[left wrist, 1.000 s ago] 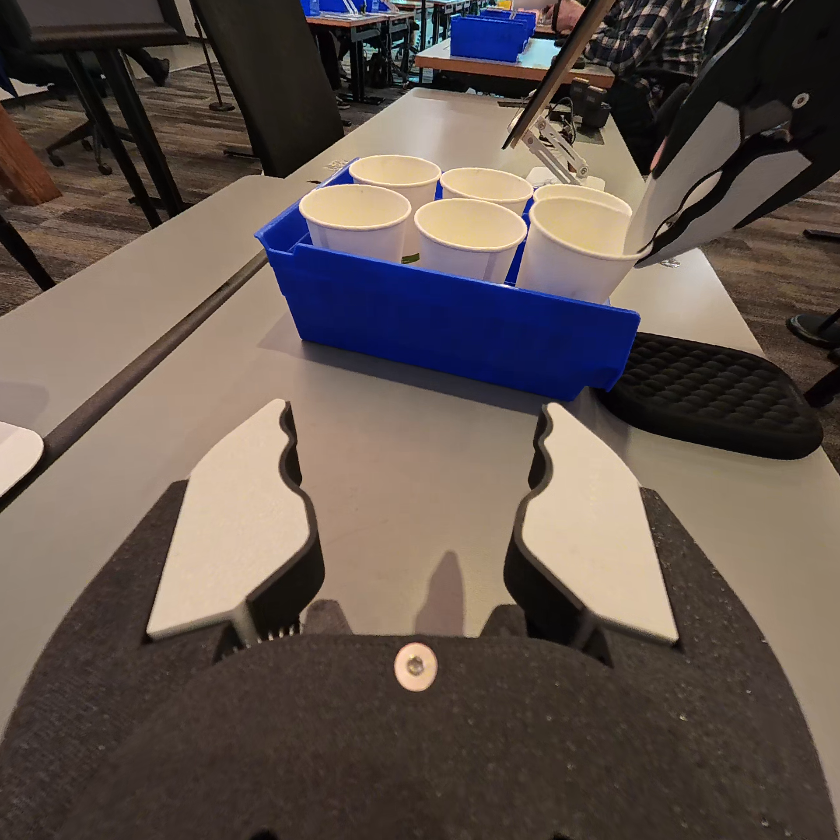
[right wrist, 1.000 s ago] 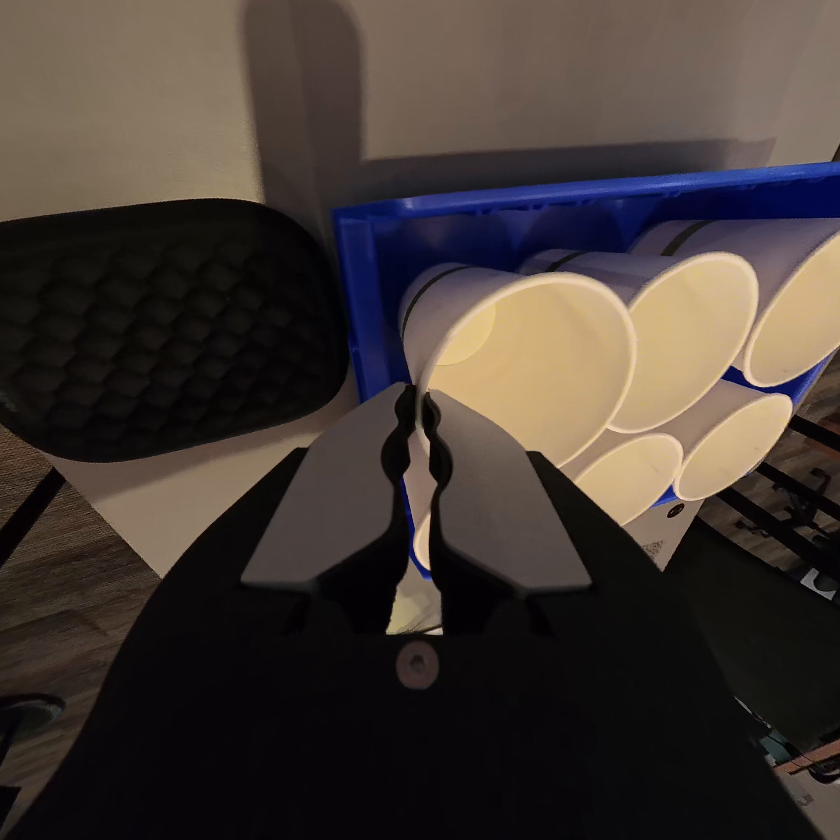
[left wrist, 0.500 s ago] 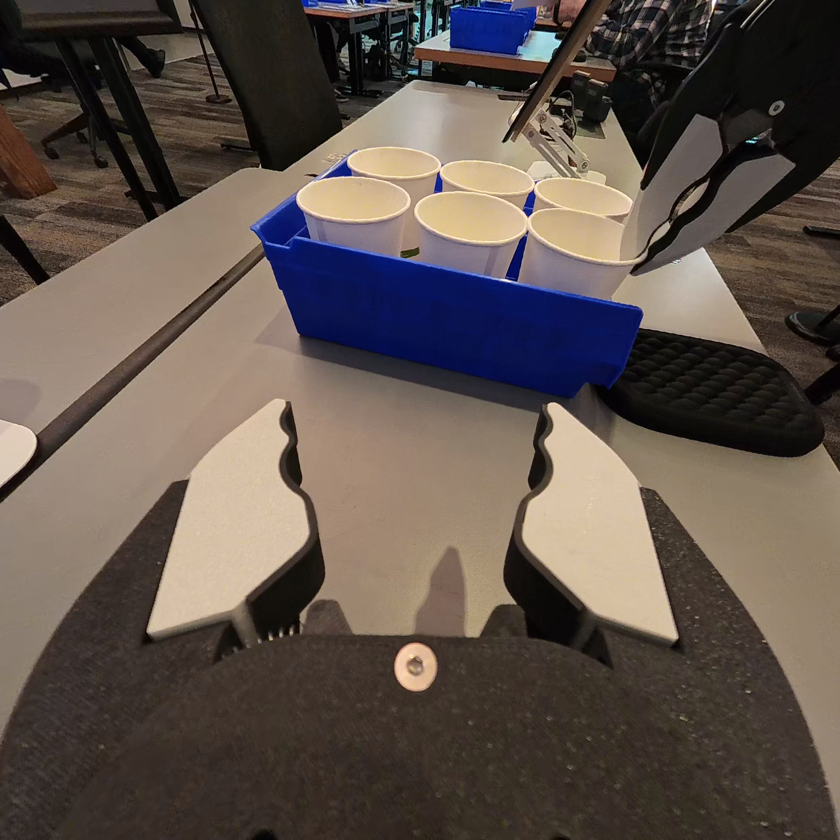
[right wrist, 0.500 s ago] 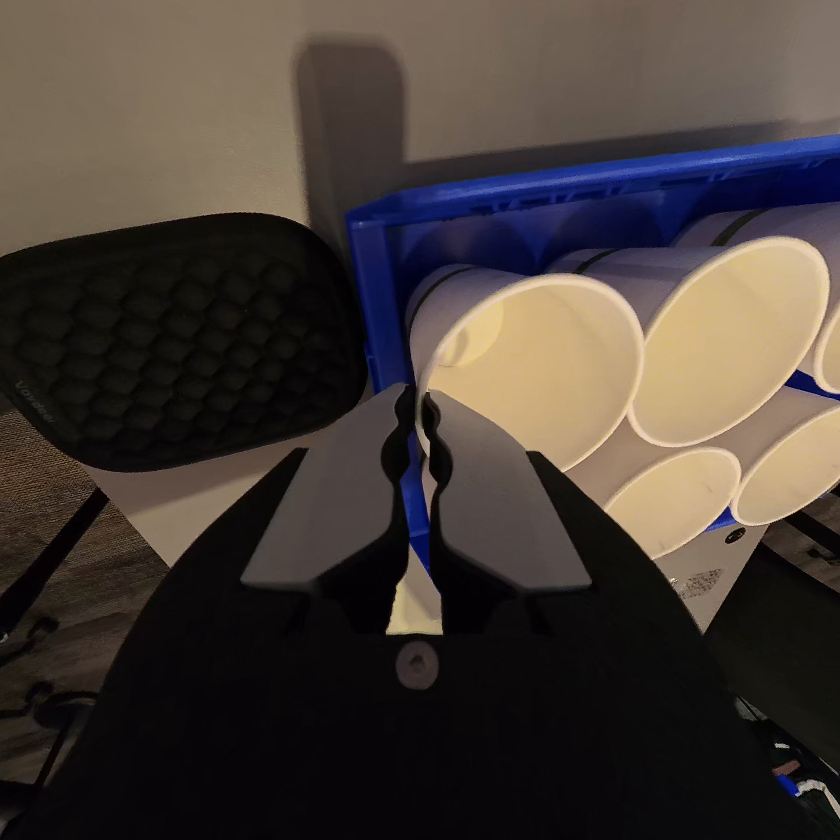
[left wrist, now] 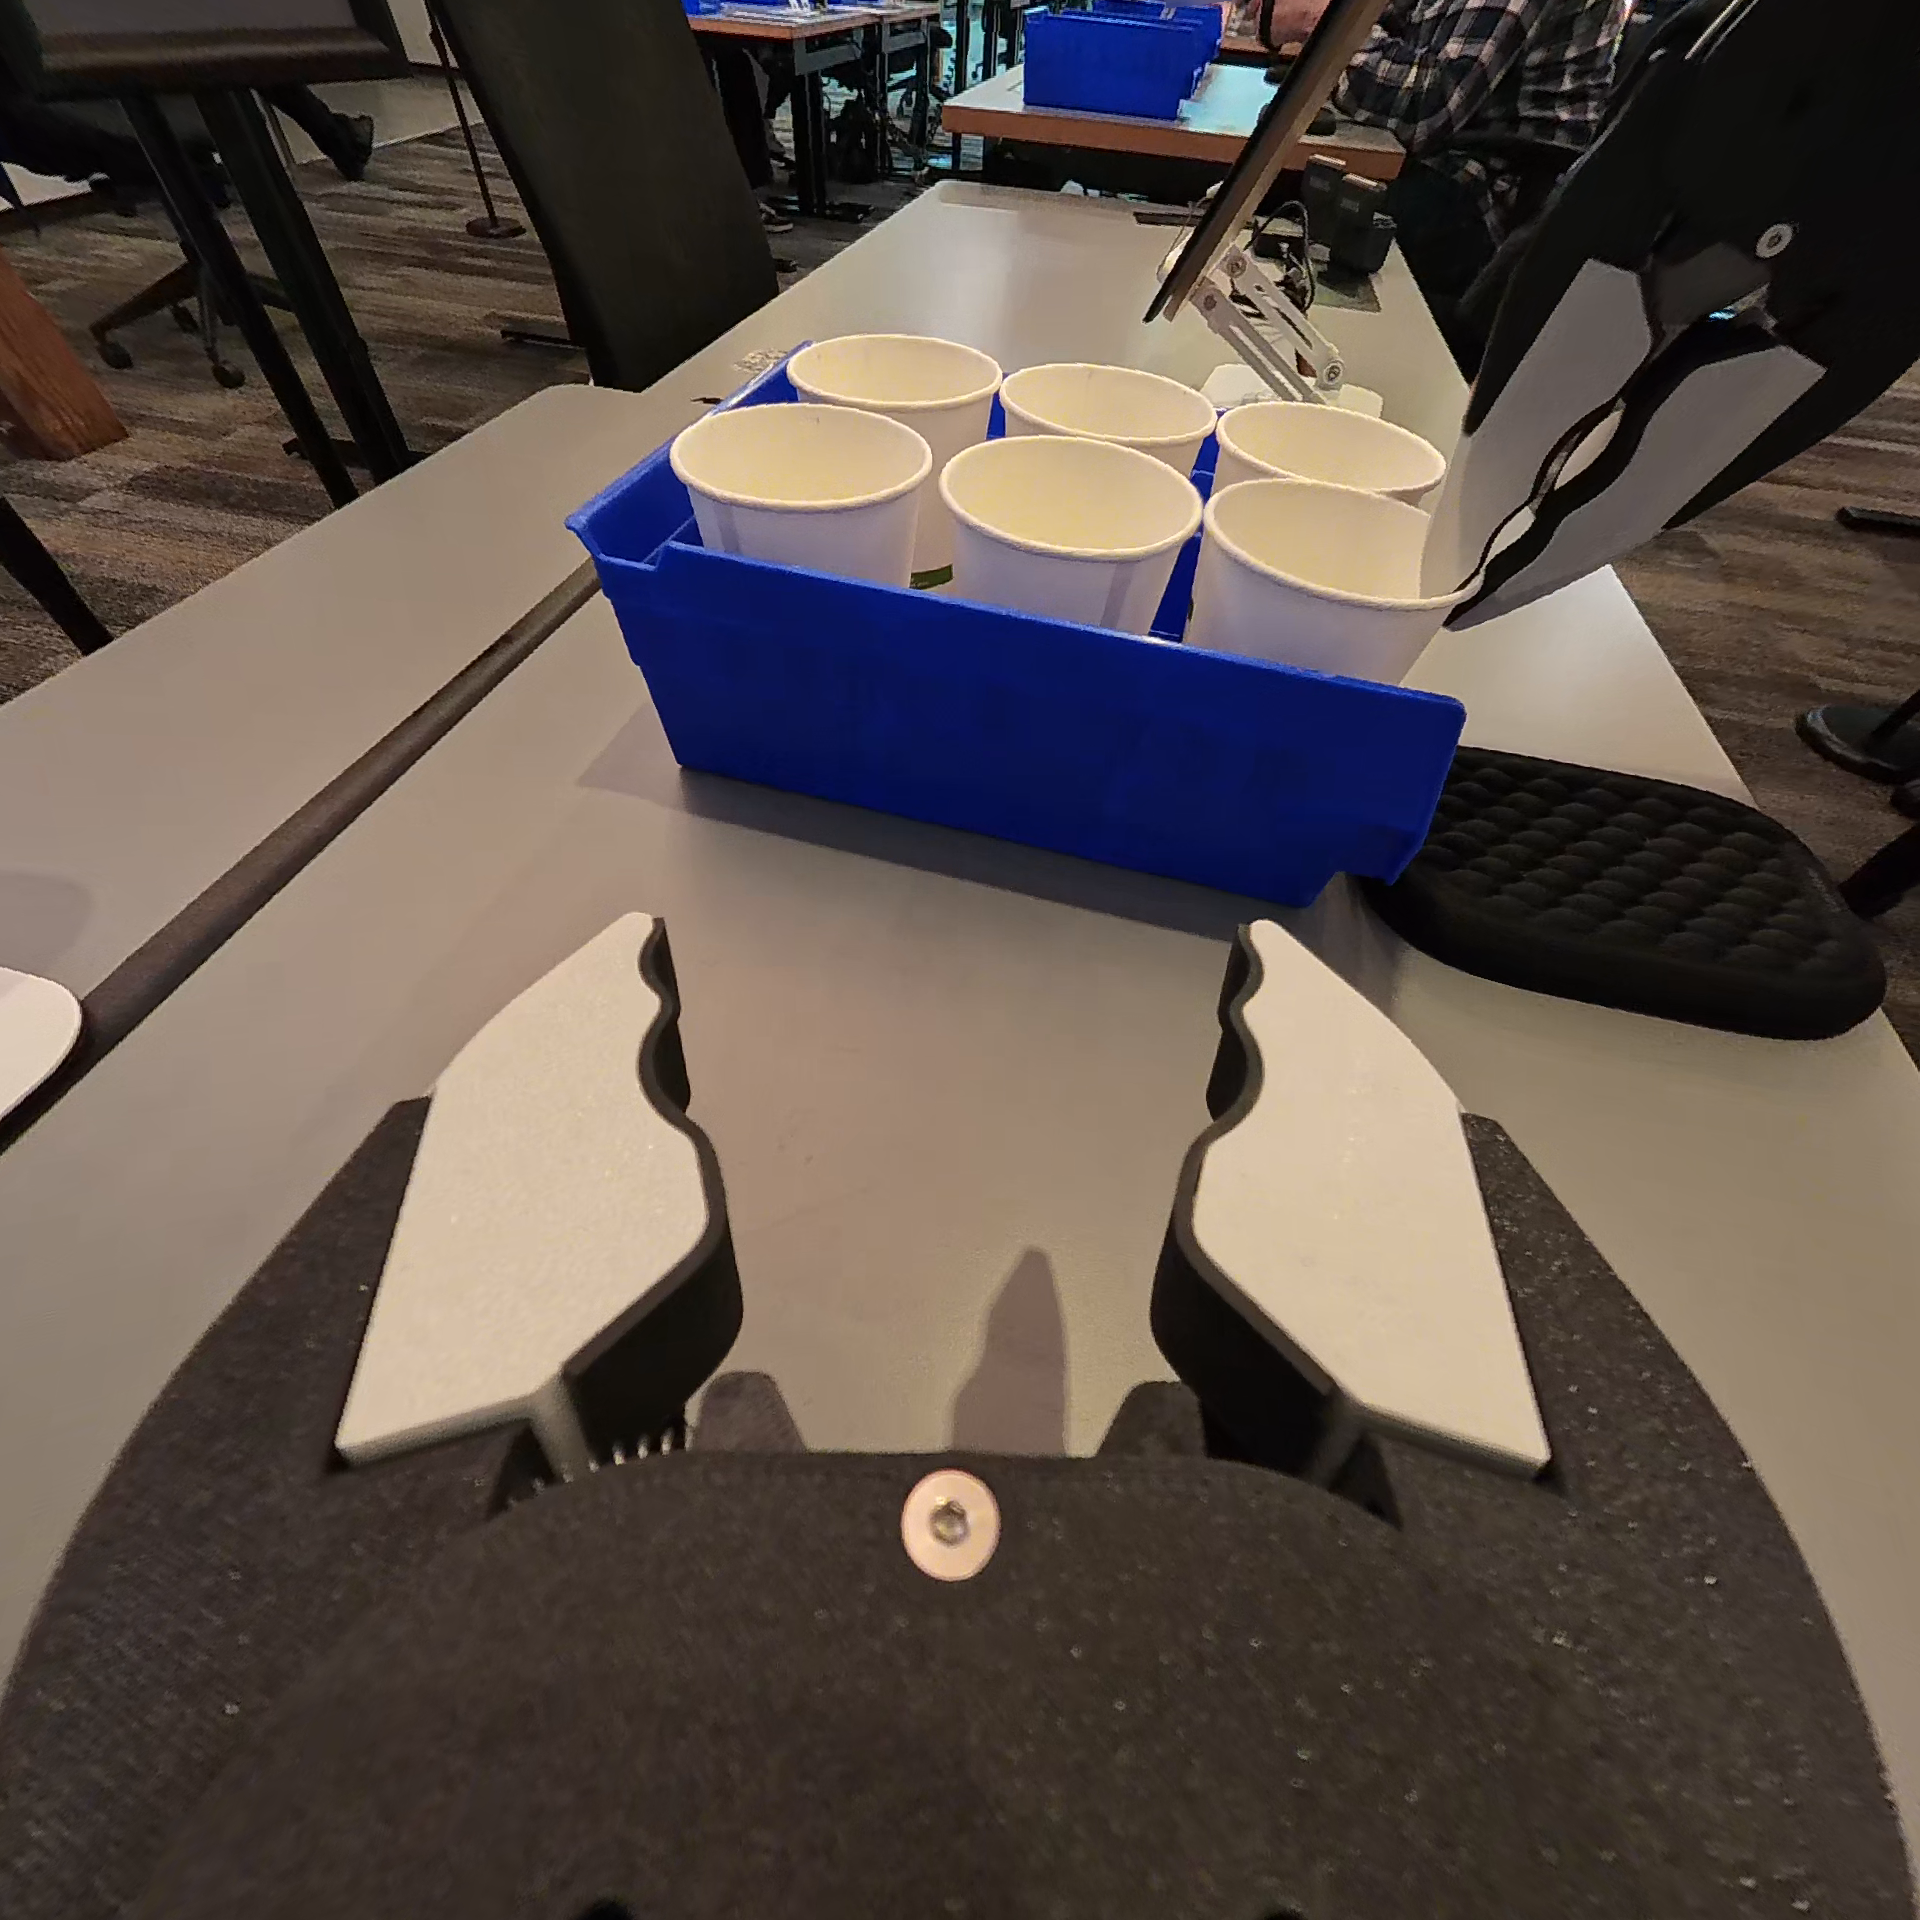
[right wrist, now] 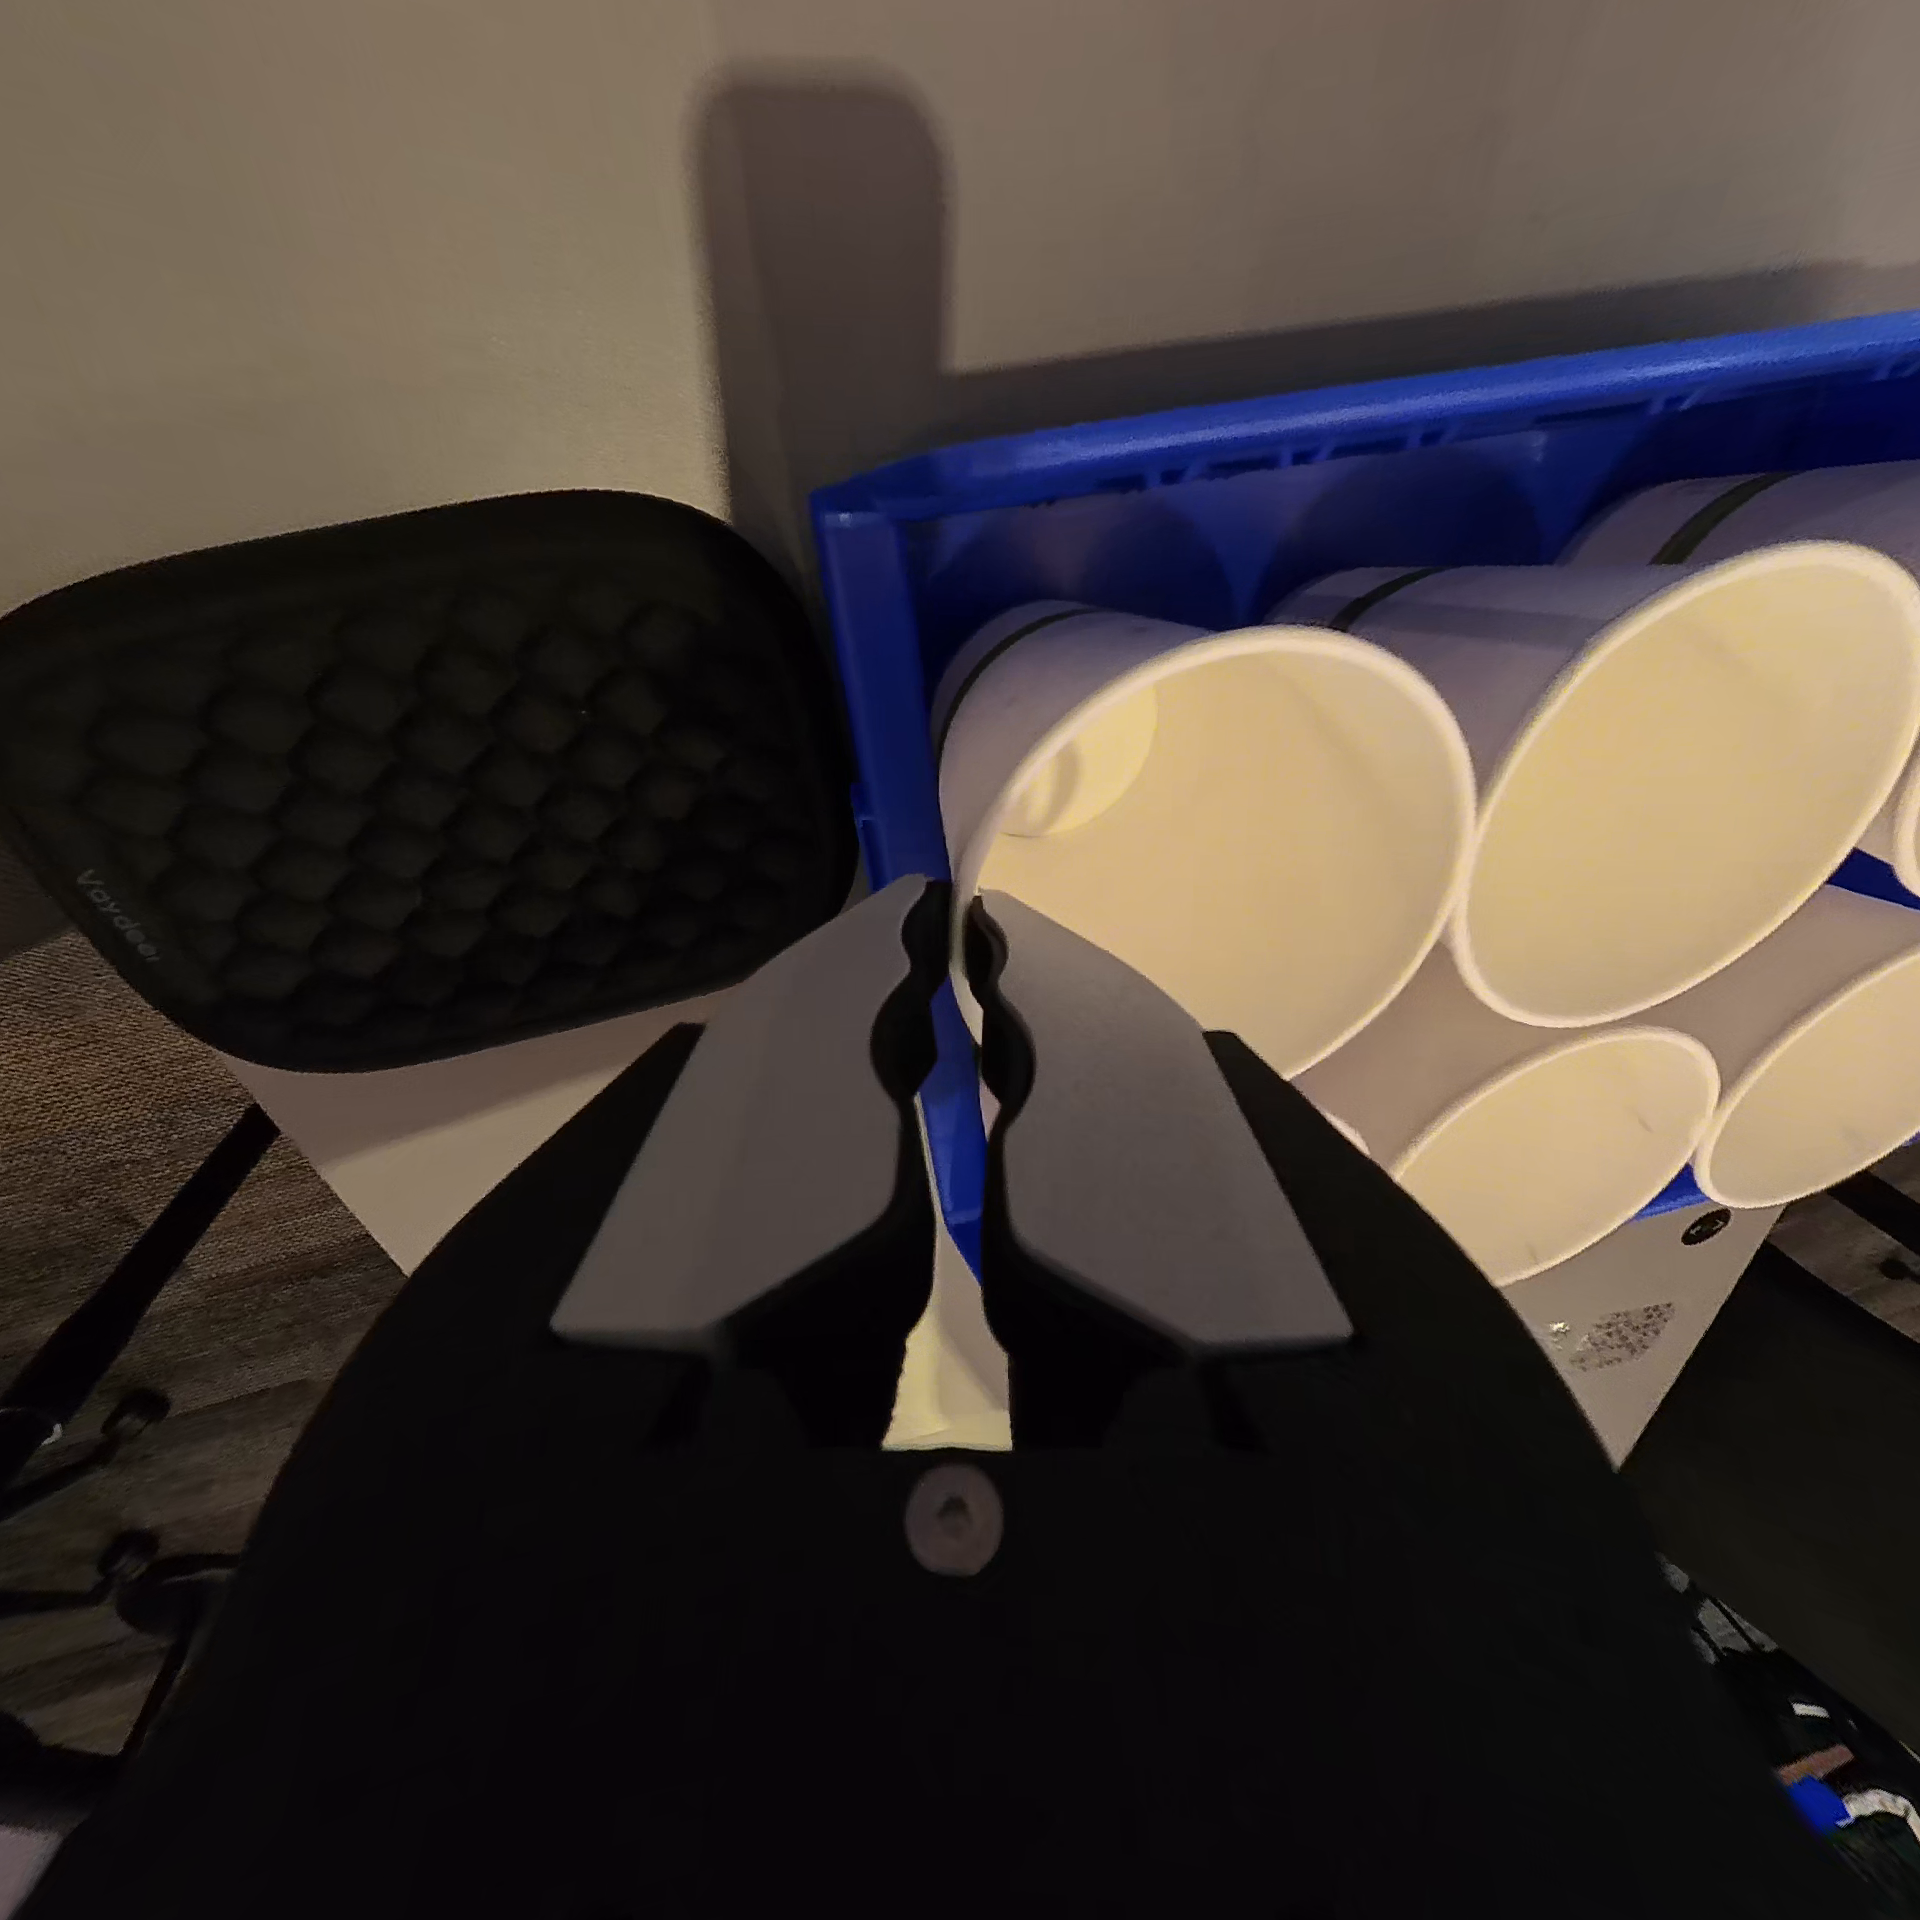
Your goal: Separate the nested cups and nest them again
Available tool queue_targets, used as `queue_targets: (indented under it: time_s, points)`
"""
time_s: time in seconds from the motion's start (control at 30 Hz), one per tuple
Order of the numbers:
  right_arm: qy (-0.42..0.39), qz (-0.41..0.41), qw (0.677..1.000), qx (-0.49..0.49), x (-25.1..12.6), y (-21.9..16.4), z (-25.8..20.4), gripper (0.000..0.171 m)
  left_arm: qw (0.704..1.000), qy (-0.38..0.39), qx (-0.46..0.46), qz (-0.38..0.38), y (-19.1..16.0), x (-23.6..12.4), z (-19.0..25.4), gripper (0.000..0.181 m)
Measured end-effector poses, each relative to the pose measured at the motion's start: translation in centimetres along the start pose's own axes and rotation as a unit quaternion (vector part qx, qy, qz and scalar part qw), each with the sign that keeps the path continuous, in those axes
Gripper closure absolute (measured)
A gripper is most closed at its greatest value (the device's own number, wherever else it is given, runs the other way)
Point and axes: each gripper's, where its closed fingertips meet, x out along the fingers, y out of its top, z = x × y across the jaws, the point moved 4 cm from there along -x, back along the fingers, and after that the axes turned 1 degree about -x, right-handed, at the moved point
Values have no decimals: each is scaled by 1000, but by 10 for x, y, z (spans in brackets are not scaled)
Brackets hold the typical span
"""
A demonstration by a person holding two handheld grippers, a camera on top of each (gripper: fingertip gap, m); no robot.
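Right gripper (right wrist: 951, 904) is seen nearly closed, its wavy-edged grey fingers (right wrist: 774, 1122) pinched on the thin rolled rim of a white paper cup (left wrist: 1311, 577) at the near right corner of a blue plastic bin (left wrist: 1018, 732). Six such smooth, tapered cups are packed in two rows inside the bin, which is set on a matte grey worktop (left wrist: 935, 1039). Whether the cup is lifted clear is hard to tell. Left gripper (left wrist: 951, 982) is held wide open and empty above the worktop. A black honeycomb-textured pad (left wrist: 1621, 894) is placed just beside the bin's right end.
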Motion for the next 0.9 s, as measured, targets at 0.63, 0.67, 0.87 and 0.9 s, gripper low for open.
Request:
queue_targets:
  time_s: [0.63,0.67,0.87,0.9]
  points:
    - [-7,-5,1000,10,-1,0,4,156,1000,0,2,1,1,-1,0,82]
    - [-13,-3,1000,11,-4,1,5,155,1000,0,1,1,1,-1,0,82]
    - [-43,35,998,26,-43,-1,10,154,1000,2,0,0,0,0,-1,82]
    - [-51,53,997,31,-55,0,13,154,1000,2,0,-1,-1,0,-1,82]
